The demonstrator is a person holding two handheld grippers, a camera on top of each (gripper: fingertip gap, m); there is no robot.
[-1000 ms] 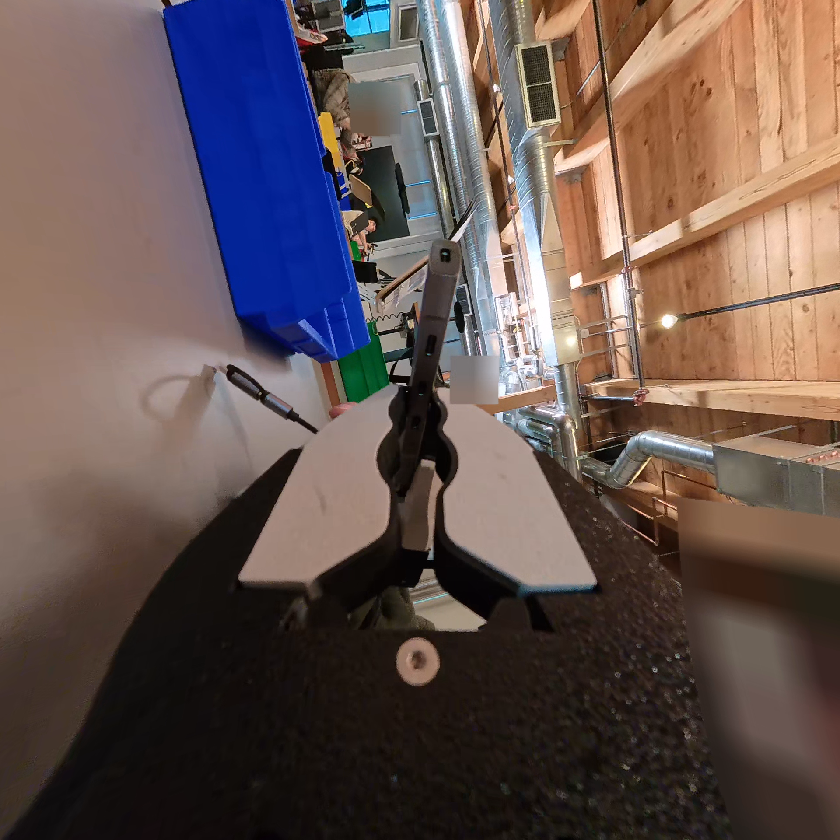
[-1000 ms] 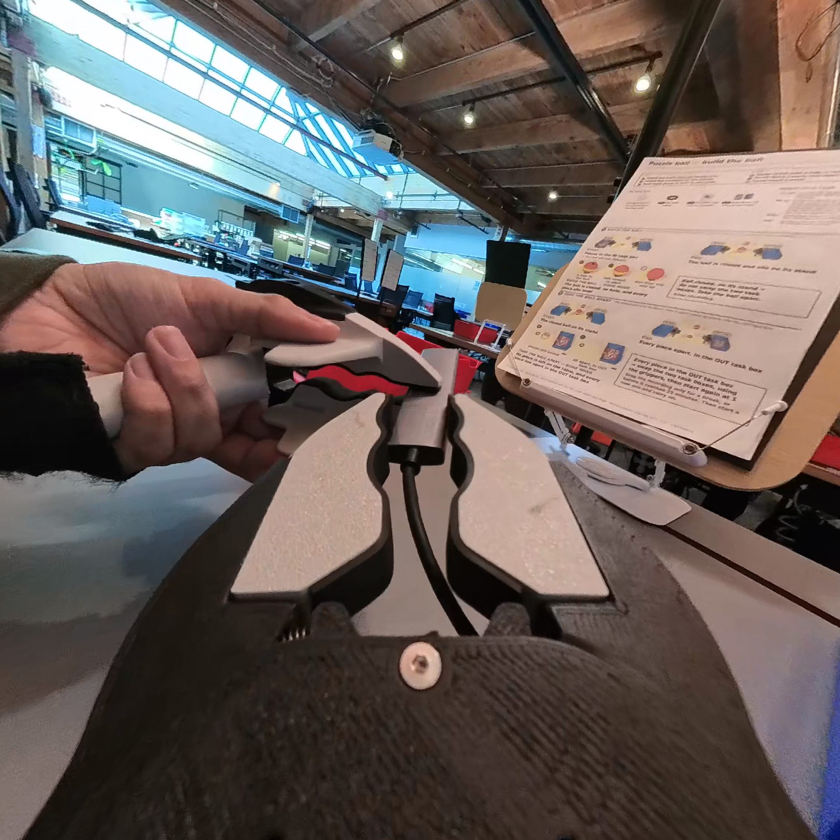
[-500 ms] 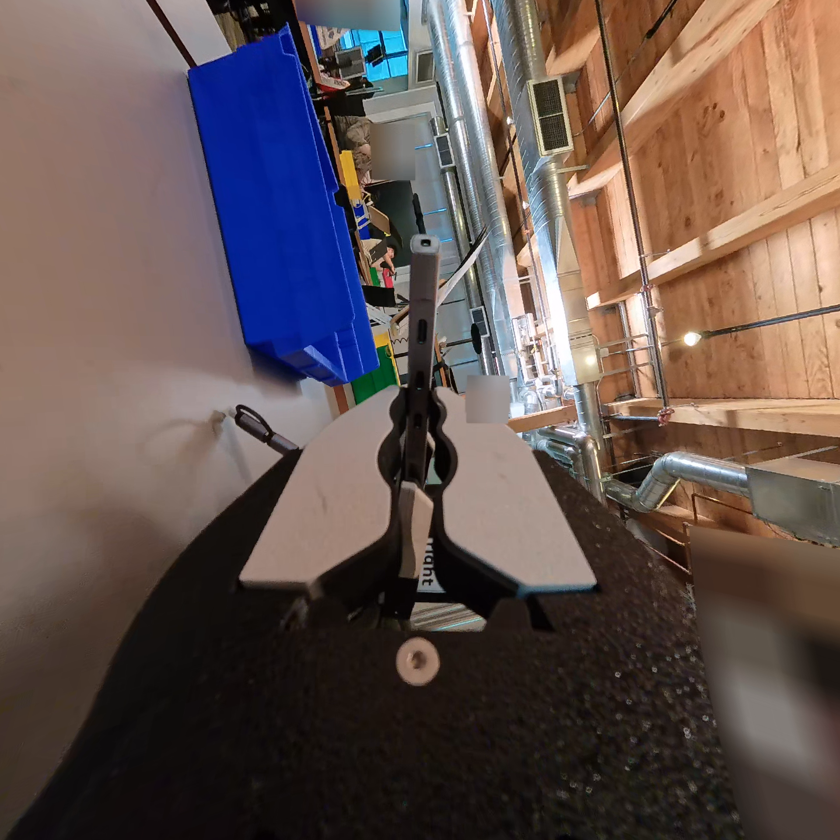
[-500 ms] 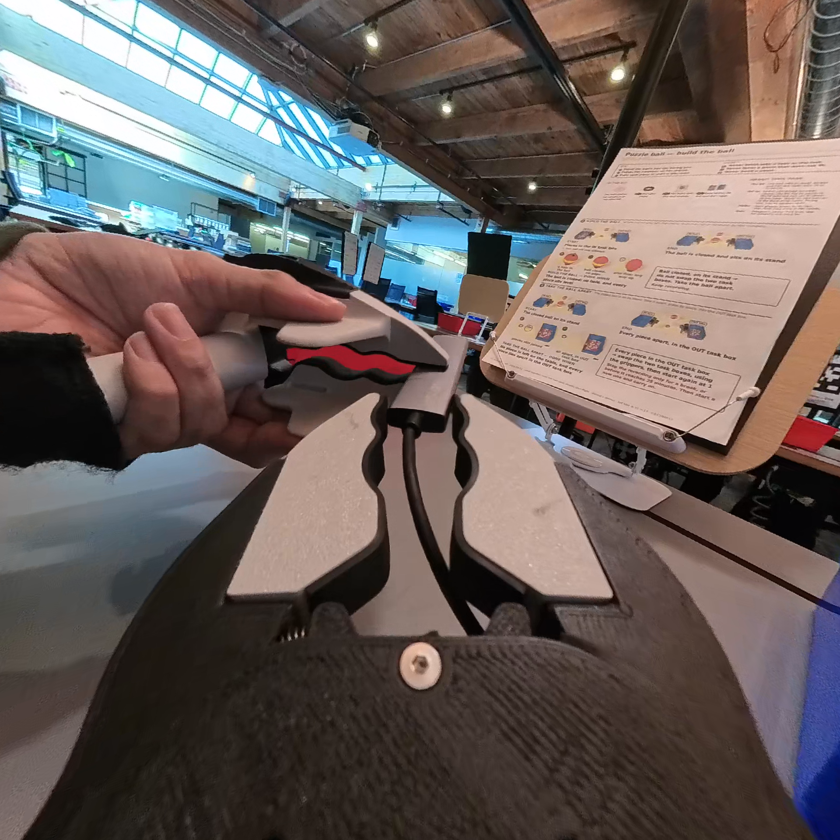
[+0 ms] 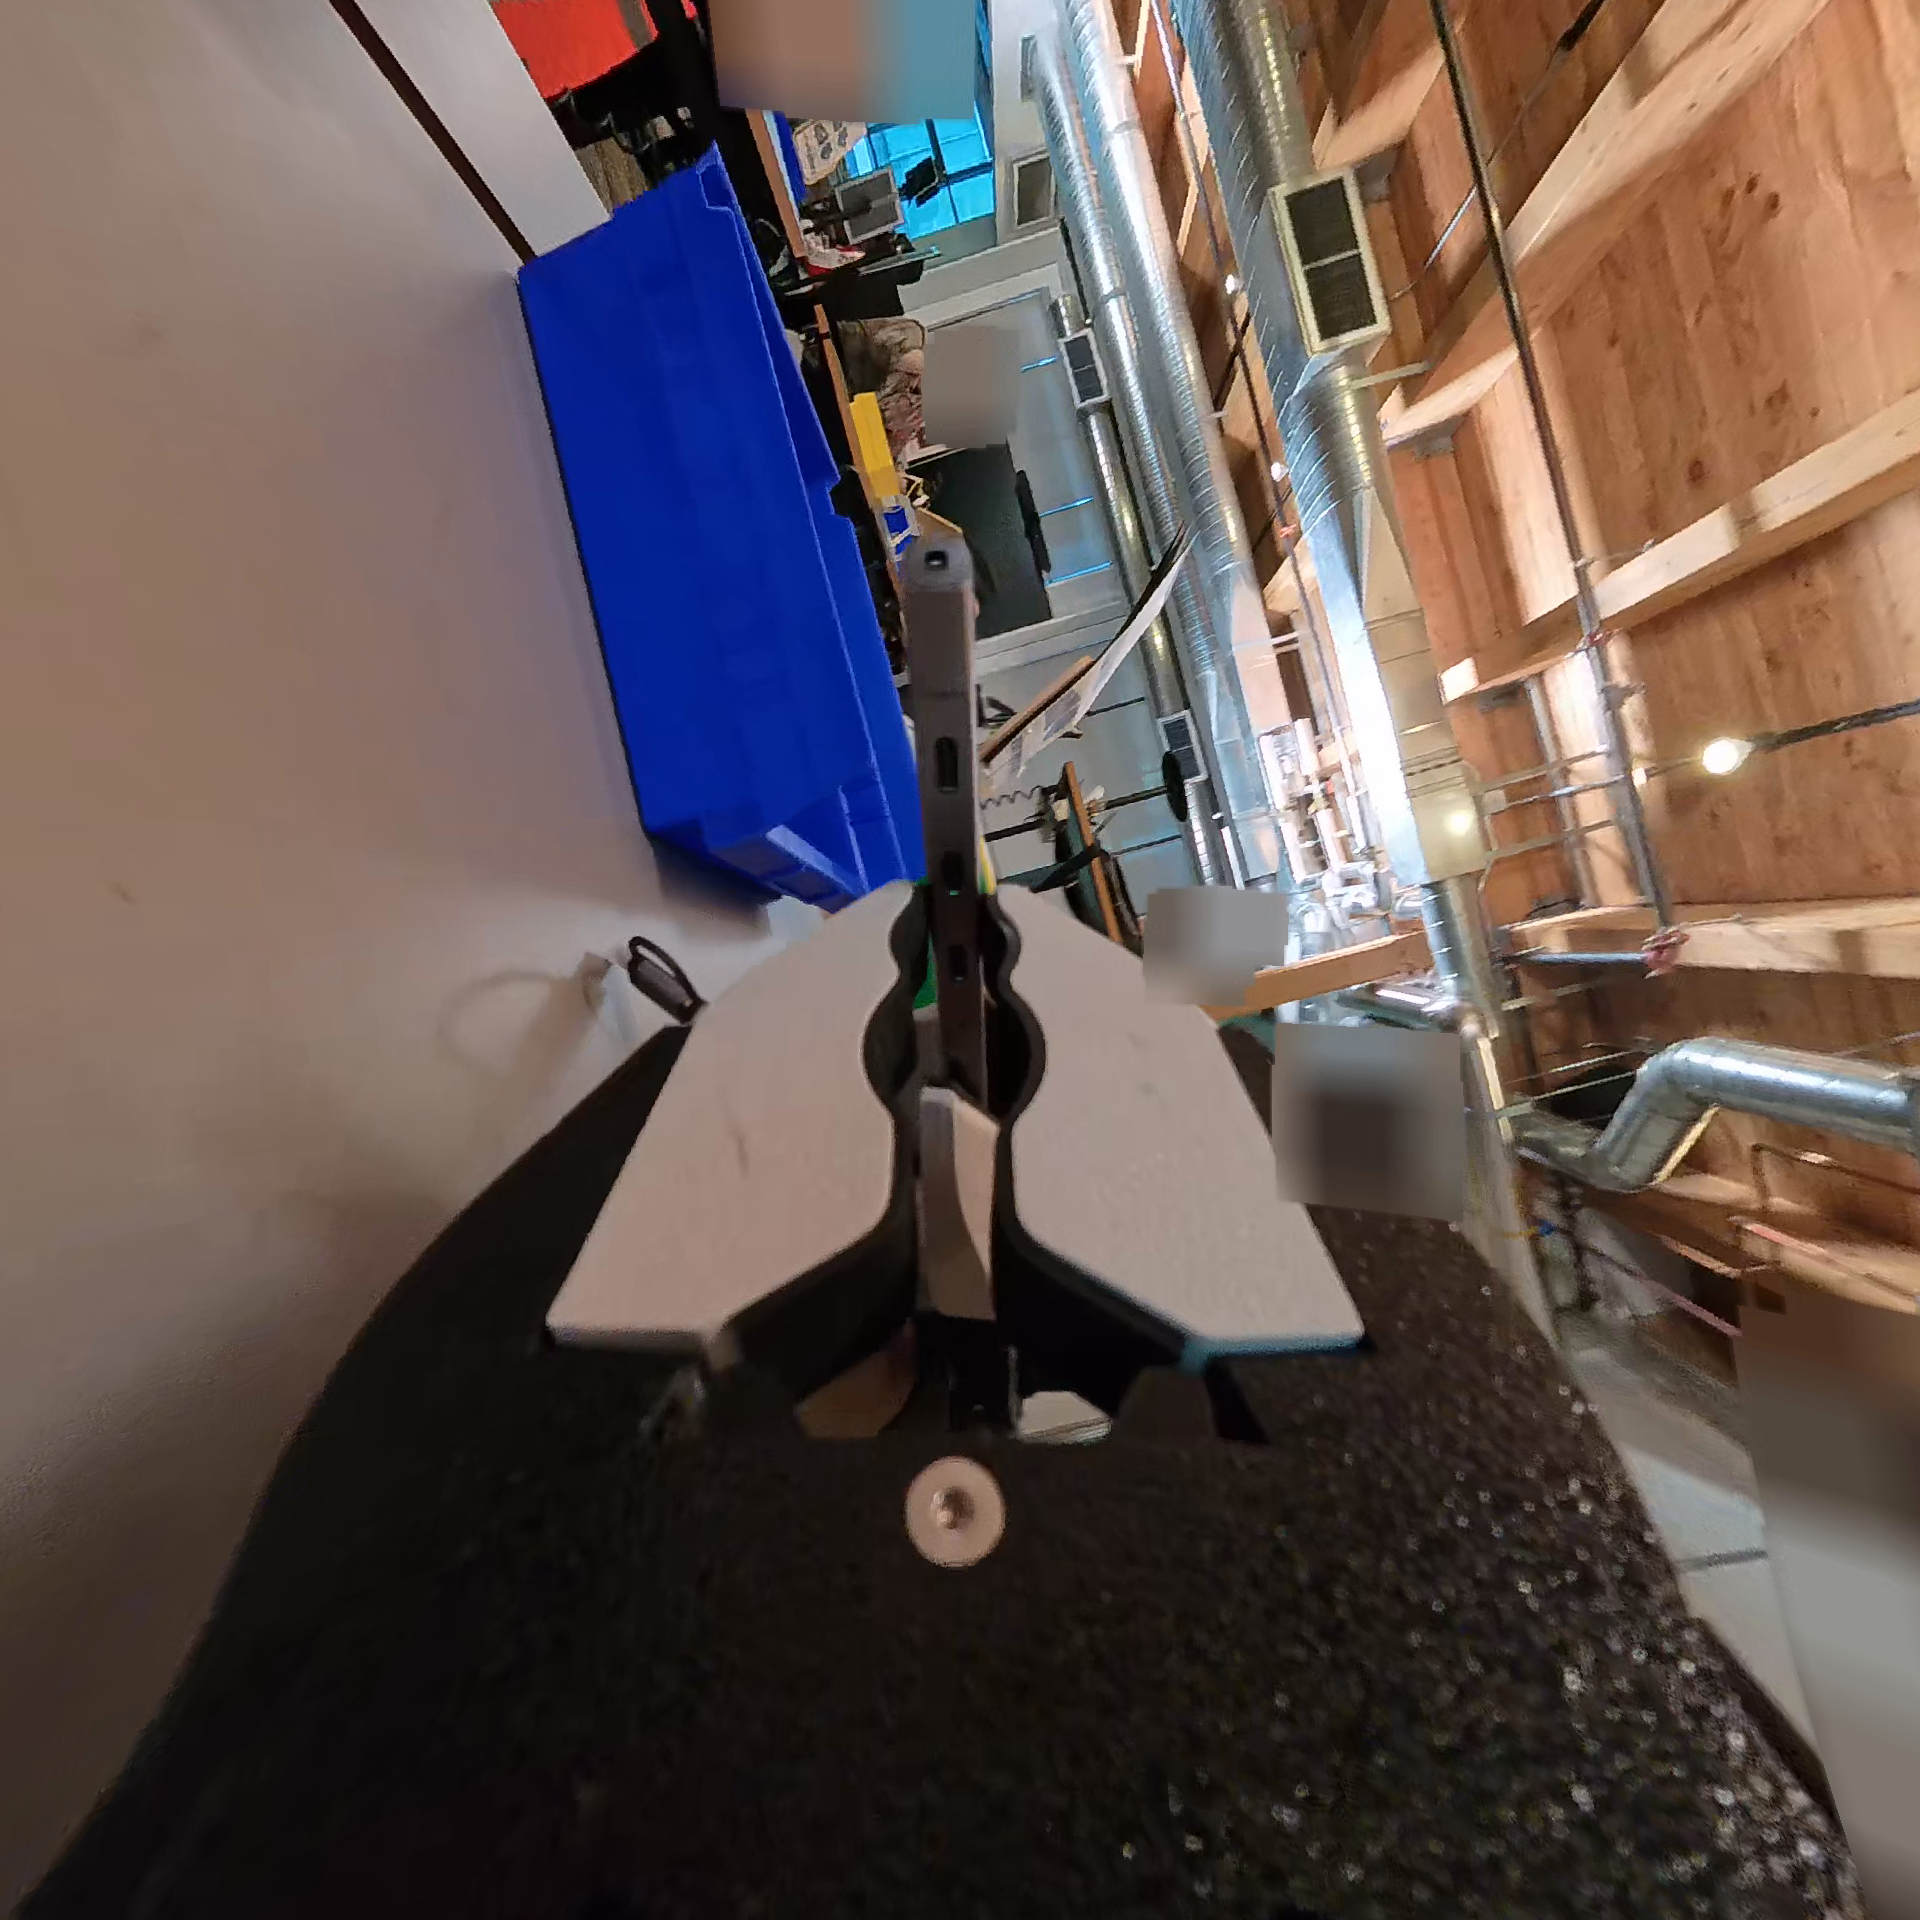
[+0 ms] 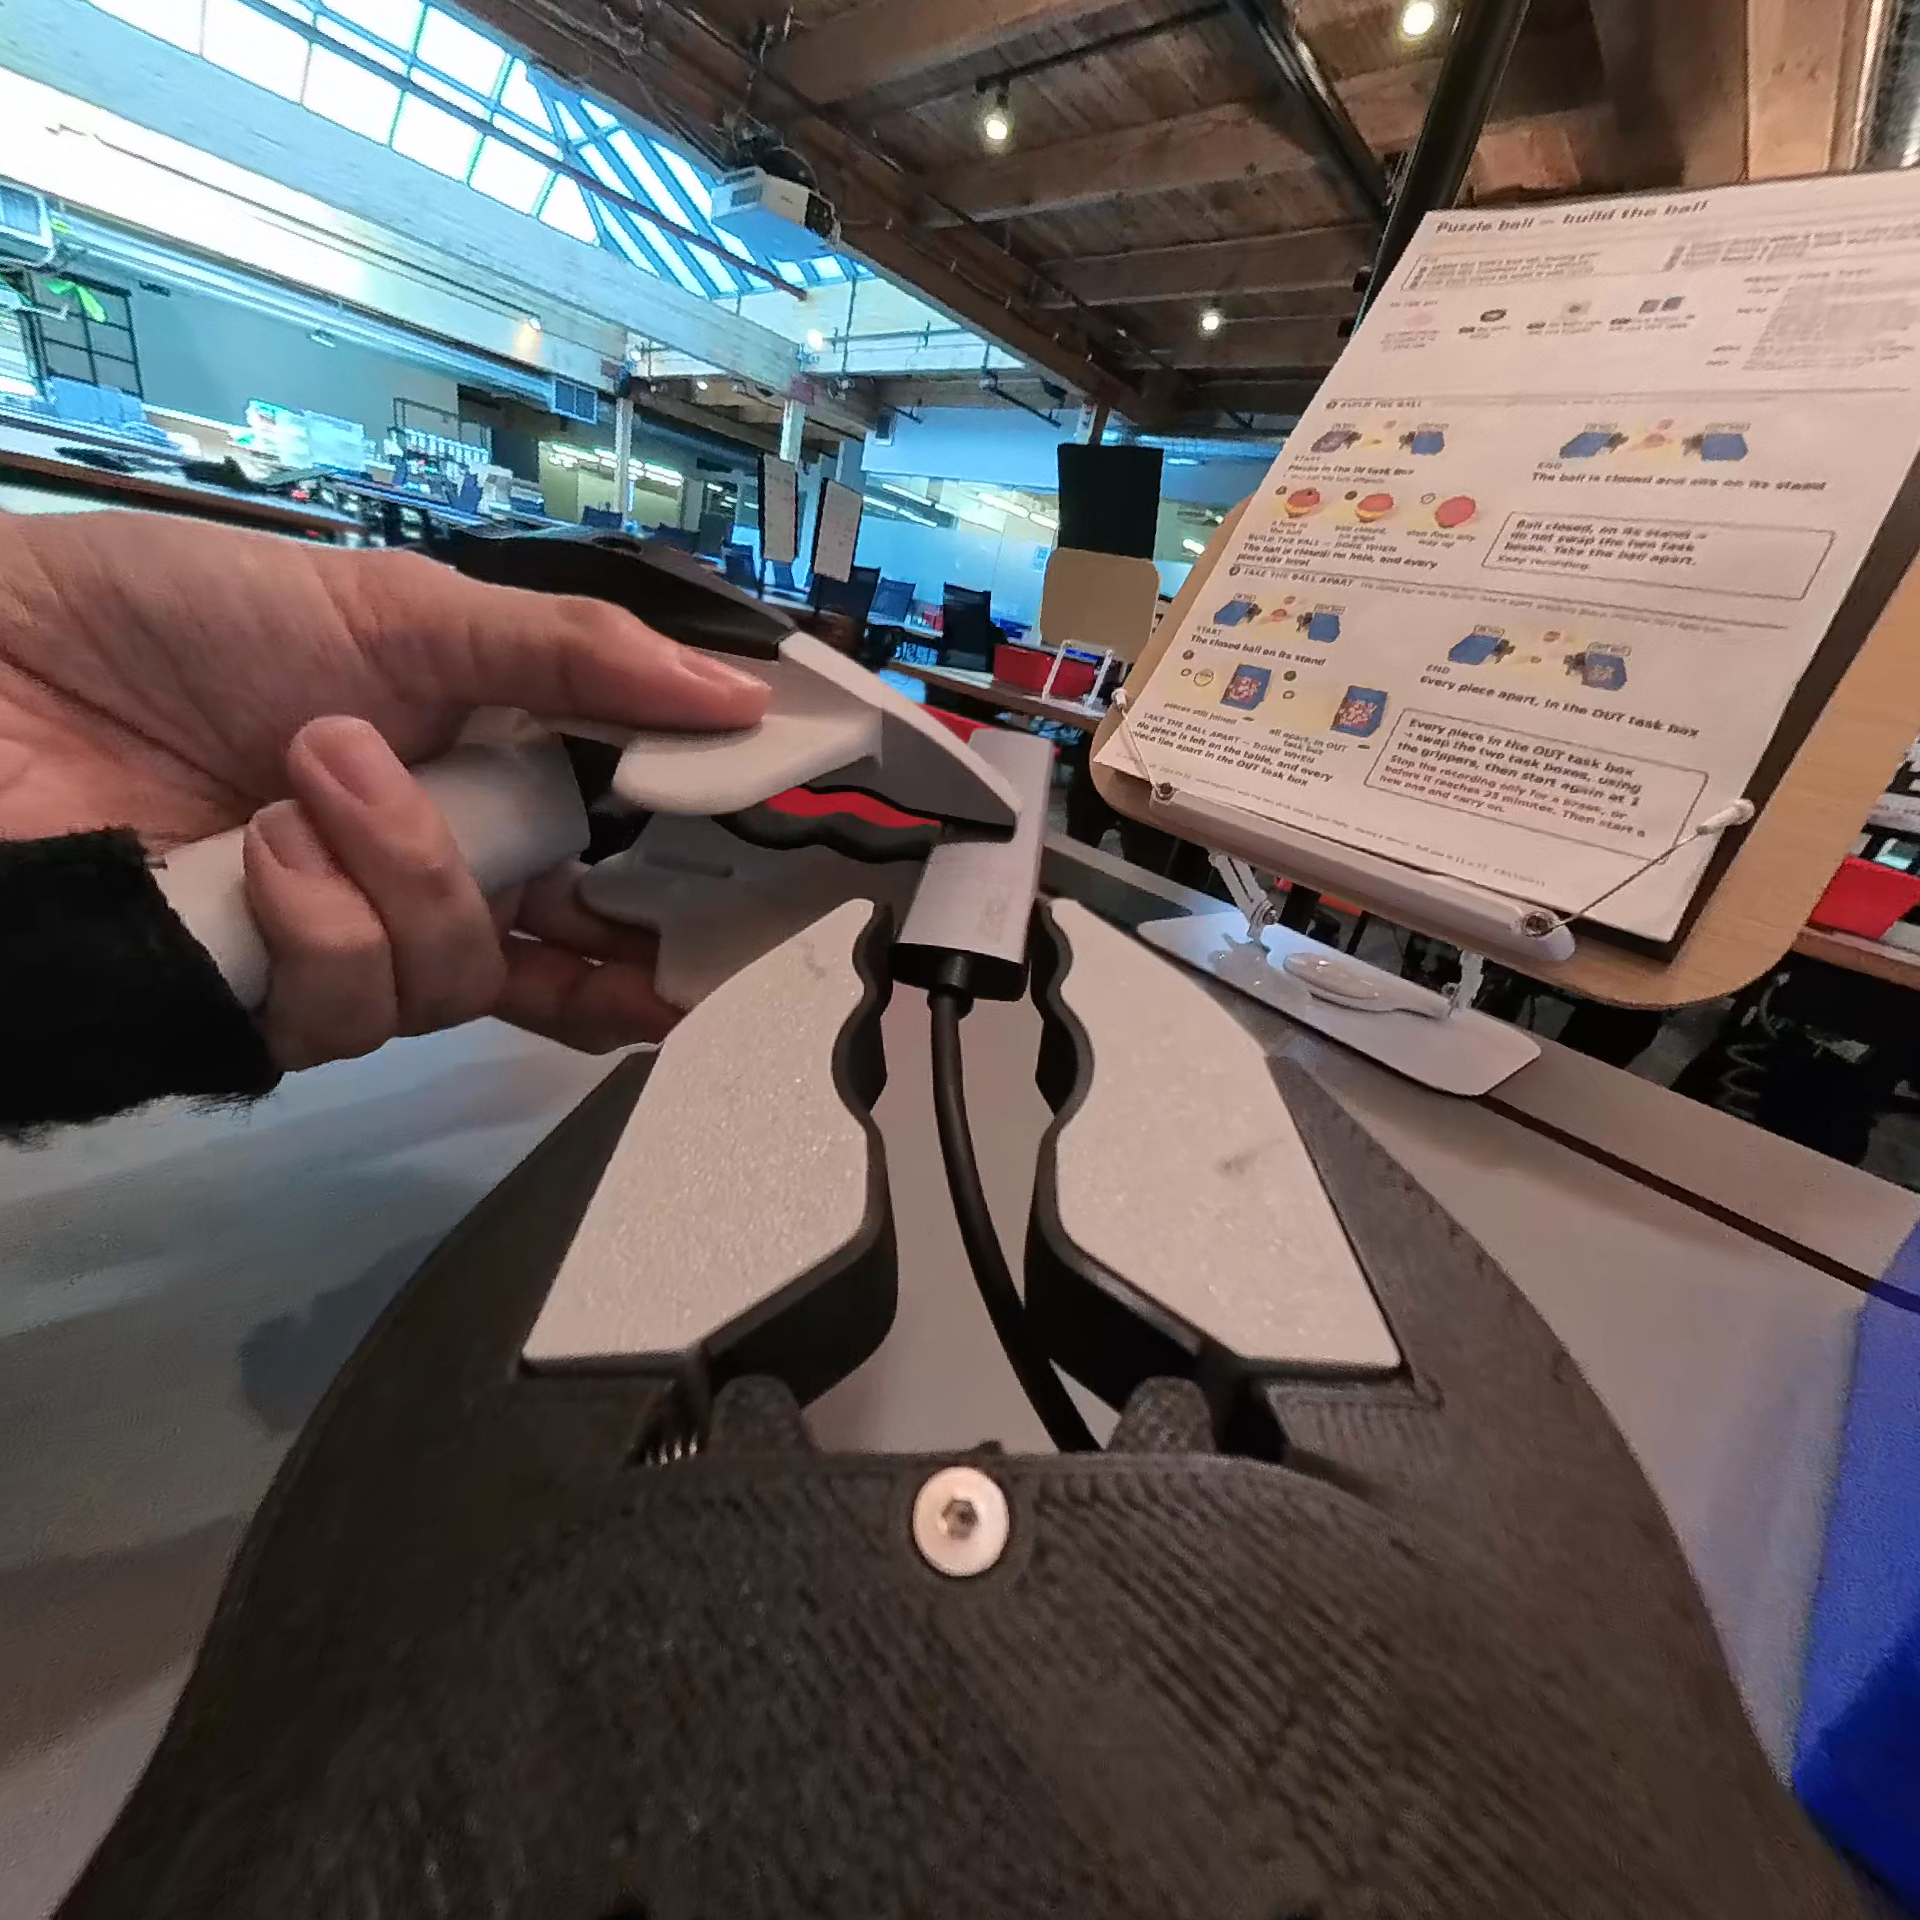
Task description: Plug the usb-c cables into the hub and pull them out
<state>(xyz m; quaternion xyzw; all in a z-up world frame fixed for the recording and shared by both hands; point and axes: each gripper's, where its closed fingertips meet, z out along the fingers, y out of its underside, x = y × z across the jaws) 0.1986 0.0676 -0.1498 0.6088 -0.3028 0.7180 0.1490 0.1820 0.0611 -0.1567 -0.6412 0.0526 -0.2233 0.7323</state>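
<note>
Left wrist view: the left gripper (image 5: 951, 977) is pinched on the grey hub (image 5: 943, 727), which stands edge-on between the fingertips and projects straight ahead of them. Narrow ports run along the hub edge that faces the camera. To the left of the fingers, a loose cable plug (image 5: 657, 971) lies on the pale table (image 5: 260, 727), apart from the hub. A blue bin (image 5: 707, 582) rests on the table farther ahead and to the left.

Right wrist view: the right gripper (image 6: 961, 935) is spread; its two grey pads stand apart on either side of the hub's near end, and contact with the hub cannot be determined. The hub's black cable (image 6: 971, 1184) runs back between the pads toward the gripper body. Ahead and to the left, a hand (image 6: 312, 769) holds the left gripper, whose fingers clamp the hub (image 6: 982, 862) from the side. Ahead and to the right, an instruction sheet on a wooden board (image 6: 1558, 582) stands on the table.
</note>
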